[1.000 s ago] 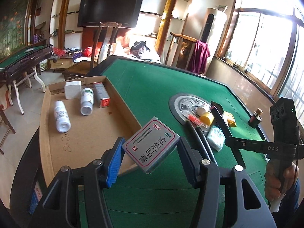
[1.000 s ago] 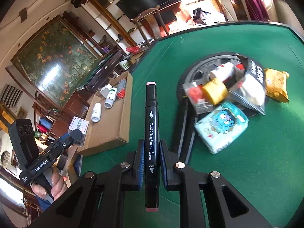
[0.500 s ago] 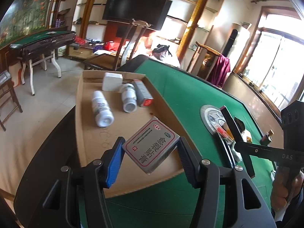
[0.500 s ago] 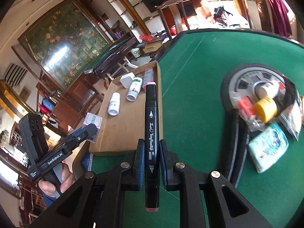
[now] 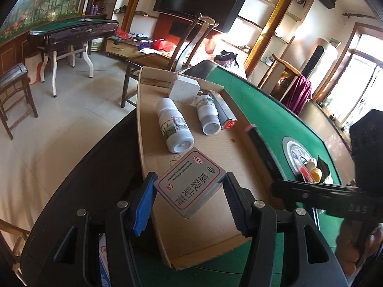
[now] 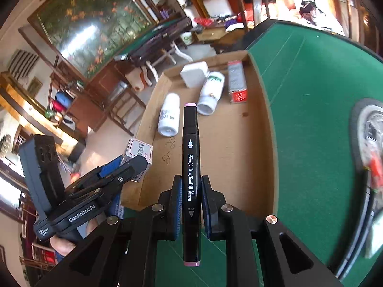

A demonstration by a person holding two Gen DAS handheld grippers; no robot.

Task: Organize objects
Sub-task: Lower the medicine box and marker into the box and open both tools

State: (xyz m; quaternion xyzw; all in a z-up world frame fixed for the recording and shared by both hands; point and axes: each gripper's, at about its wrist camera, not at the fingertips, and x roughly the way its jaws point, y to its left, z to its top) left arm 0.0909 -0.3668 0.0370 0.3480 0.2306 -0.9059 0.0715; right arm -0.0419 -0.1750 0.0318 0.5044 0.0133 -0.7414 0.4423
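My left gripper (image 5: 189,191) is shut on a small grey medicine box (image 5: 190,183) with a red border, held above the near part of a shallow cardboard tray (image 5: 239,157). My right gripper (image 6: 190,191) is shut on a black art marker (image 6: 191,167) with pink ends, which points over the same tray (image 6: 261,124). Inside the tray lie two white bottles (image 5: 174,125) (image 5: 207,116), a white charger (image 5: 184,89) and a slim grey-and-red box (image 5: 223,113). In the right wrist view the left gripper (image 6: 134,165) with its box (image 6: 138,151) hangs at the tray's left edge.
The tray sits on the left part of a green felt table (image 6: 311,83). A round grey centre plate (image 5: 296,153) further right carries several small items. A wooden chair (image 5: 186,45) stands behind the tray, and a second green table (image 5: 71,27) is across the room.
Both grippers moved left, from over the green felt towards and over the cardboard tray. The box and the marker stayed clamped. The pile on the centre plate slid to the right edge of both views.
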